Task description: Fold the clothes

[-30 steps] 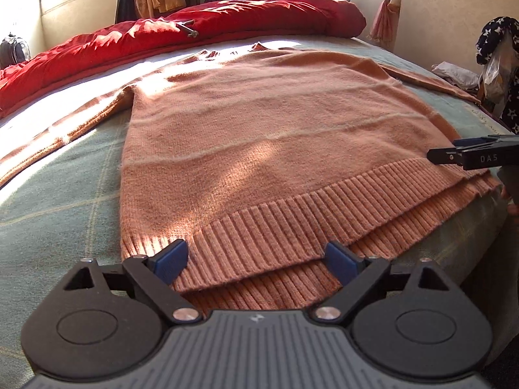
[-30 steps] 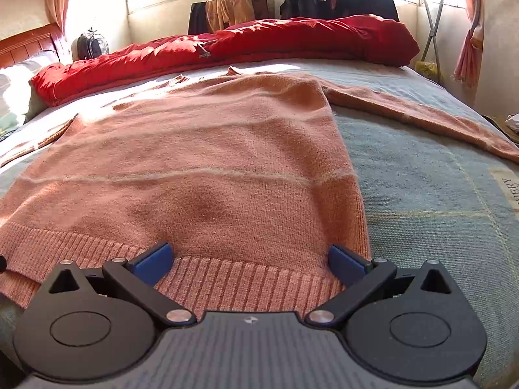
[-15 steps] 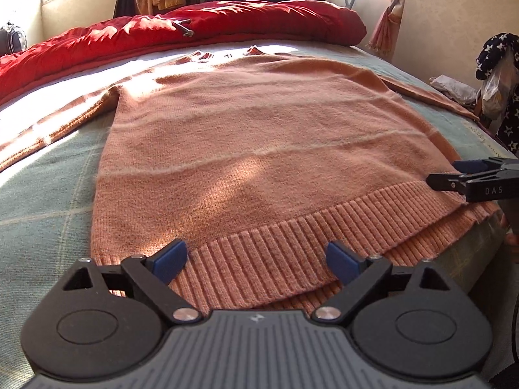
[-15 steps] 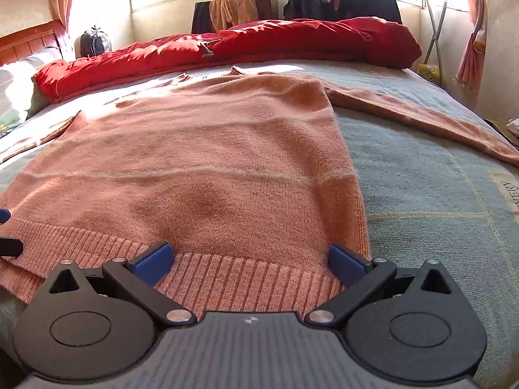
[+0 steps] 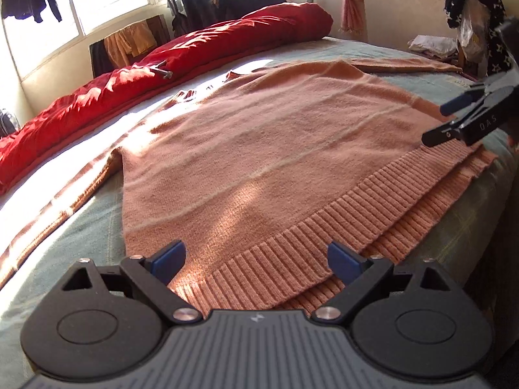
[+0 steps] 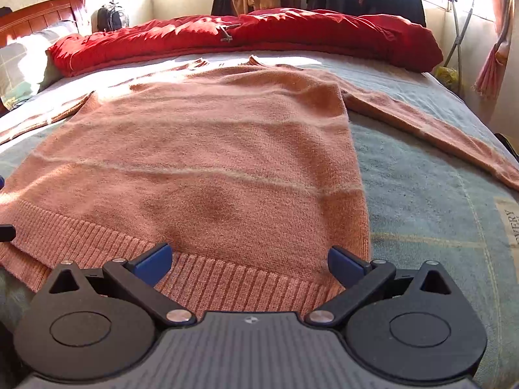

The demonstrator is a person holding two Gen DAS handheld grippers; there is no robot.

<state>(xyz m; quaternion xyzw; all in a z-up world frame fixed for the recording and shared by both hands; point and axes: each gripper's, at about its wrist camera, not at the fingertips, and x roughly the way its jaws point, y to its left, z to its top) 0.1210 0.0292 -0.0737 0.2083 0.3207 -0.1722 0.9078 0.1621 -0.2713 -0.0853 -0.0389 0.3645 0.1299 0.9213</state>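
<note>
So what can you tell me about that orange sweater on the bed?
The sweater is a salmon-orange knit with thin pale stripes across the body and a ribbed hem. It lies flat, spread on the bed, hem toward the cameras, neckline toward the red duvet. Both sleeves stretch outward to the sides. At the hem two ribbed layers show, slightly offset. Sunlight patches its upper part. The left gripper and right gripper sit open at the hem, one near each bottom corner, gripping nothing.
</note>
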